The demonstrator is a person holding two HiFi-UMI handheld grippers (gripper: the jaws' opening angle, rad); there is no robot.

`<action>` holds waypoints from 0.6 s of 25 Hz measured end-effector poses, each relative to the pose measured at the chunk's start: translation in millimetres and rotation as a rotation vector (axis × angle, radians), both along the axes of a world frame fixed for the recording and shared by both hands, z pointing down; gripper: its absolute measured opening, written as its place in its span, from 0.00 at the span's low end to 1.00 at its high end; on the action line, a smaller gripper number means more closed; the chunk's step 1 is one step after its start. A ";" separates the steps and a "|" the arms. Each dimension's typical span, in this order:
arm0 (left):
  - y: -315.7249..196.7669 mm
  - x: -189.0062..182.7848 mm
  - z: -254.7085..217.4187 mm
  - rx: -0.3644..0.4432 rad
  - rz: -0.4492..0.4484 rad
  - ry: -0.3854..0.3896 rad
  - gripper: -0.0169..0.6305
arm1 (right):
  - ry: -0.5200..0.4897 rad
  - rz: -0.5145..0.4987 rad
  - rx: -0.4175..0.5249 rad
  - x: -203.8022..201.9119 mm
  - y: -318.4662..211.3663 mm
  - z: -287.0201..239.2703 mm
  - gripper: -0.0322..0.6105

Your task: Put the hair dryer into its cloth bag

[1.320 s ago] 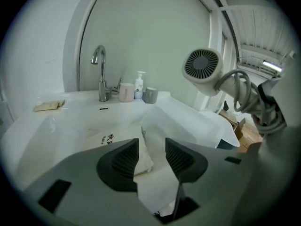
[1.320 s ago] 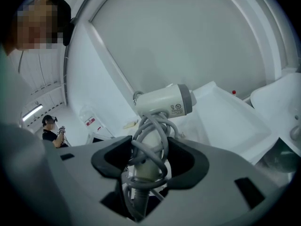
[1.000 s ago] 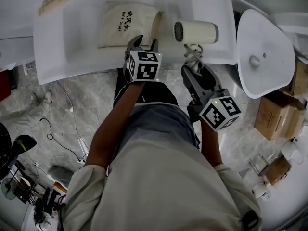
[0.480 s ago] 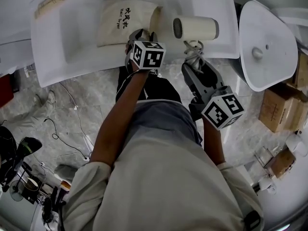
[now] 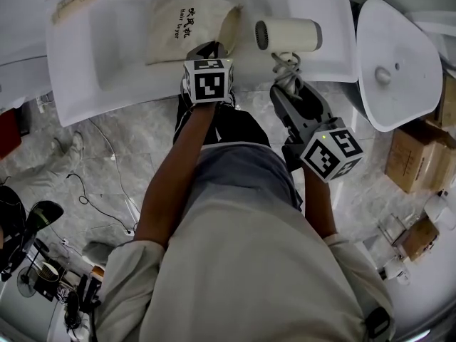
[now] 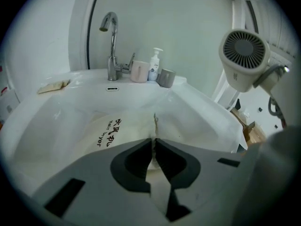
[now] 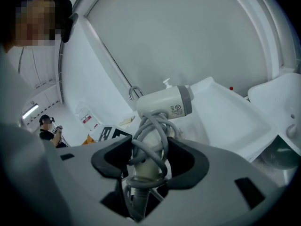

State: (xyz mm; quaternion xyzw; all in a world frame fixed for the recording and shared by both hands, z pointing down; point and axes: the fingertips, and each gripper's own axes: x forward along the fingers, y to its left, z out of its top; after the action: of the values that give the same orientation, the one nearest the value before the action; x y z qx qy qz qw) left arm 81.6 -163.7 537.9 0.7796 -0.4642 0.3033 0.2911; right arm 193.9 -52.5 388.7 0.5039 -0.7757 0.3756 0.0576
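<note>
Left tongs (image 6: 154, 144) have just been closing and now pinch the mouth edge of the cloth bag (image 5: 182, 28), which lies in the sink (image 5: 85, 77) by its front rim. Right tongs (image 7: 149, 161) clamp the hair dryer (image 5: 288, 34) handle above the right rim. Judgement: the mouth can now be lifted open.

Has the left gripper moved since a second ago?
Yes, slightly: the left gripper went farther over the sink rim toward the cloth bag, fingers just closed on its edge.

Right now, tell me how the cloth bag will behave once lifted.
Likely floppy: the cloth bag lies flat and creased in the sink. Probably light, being thin fabric. The left gripper, fingers just closed on its edge, may lift only one layer.
</note>
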 end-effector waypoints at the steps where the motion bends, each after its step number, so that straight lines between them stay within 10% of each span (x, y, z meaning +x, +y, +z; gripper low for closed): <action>1: -0.2 -3.2 -1.6 -0.003 -0.013 0.011 0.08 | 0.002 -0.006 -0.004 -1.8 -0.9 1.3 0.42; 15: 11.1 -26.1 -13.4 0.011 -0.043 0.066 0.08 | -0.002 -0.100 -0.117 -13.5 2.0 30.1 0.42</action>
State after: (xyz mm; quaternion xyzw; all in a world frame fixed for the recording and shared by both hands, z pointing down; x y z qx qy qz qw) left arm 55.5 -152.7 524.5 0.7806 -0.4725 0.2688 0.3084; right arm 180.4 -50.5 418.8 0.4601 -0.7766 0.4173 0.1049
